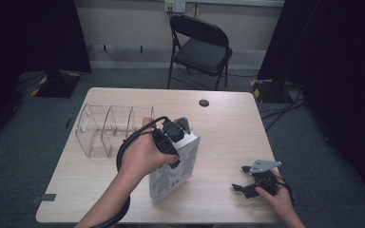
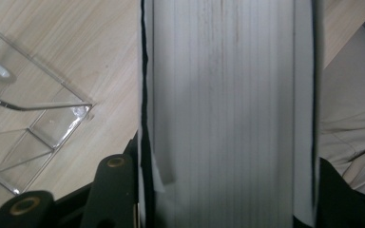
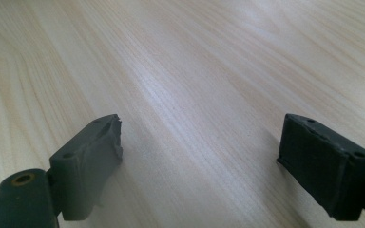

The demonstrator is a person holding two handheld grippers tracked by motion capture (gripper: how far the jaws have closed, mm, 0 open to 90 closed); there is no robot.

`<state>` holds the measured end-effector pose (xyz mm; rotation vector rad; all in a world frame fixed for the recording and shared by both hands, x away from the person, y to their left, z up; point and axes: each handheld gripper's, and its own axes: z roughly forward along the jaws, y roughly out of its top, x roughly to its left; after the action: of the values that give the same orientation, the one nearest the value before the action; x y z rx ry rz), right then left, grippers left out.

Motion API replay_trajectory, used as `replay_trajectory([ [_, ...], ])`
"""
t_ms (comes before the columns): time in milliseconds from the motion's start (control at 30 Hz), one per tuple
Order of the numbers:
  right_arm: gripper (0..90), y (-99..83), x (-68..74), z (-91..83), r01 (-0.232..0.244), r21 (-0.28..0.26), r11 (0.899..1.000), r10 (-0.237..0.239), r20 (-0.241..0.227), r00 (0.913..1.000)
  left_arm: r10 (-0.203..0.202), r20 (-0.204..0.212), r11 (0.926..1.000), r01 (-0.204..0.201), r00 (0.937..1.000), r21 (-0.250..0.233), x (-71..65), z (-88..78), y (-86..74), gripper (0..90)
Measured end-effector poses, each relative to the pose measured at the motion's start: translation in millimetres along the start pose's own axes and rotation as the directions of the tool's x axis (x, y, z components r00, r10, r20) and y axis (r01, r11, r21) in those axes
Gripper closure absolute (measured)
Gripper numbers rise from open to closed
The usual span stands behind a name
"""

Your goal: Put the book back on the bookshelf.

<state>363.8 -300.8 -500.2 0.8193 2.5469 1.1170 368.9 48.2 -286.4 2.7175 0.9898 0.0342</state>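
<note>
Left gripper: the left gripper point(image 1: 177, 142) was clamped on the top edge of a thick book point(image 1: 173, 172), its jaws pressing on the two covers with the page block point(image 2: 223, 109) between them.
Book: it stood upright on the wooden table point(image 1: 228, 123), directly under the left gripper and hand point(image 1: 142, 154).
Clear organizer: a transparent divided rack point(image 1: 109, 129) lay on the table just beside the left gripper, on its far left; in the left gripper view its corner point(image 2: 78, 110) sat close to the book, apart from it.
Right gripper: the right gripper point(image 1: 247, 179) rested low near the table's near edge, well apart from the book, jaws spread wide with bare wood point(image 3: 190, 95) between them.
Right hand: the right hand point(image 1: 275, 197) held that gripper from behind.
Beyond the grippers: a black folding chair point(image 1: 200, 47) stood past the table's far side.
</note>
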Motion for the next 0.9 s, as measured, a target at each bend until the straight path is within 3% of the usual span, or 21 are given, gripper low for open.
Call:
replay_trajectory([
  [900, 13.3, 0.0, 0.0, -0.1, 0.0, -0.001, 1.0, 0.0, 0.004, 1.0, -0.069, -0.011, 0.9976, 0.069, 0.9976, 0.007, 29.9, -13.1, -36.3, 53.4],
])
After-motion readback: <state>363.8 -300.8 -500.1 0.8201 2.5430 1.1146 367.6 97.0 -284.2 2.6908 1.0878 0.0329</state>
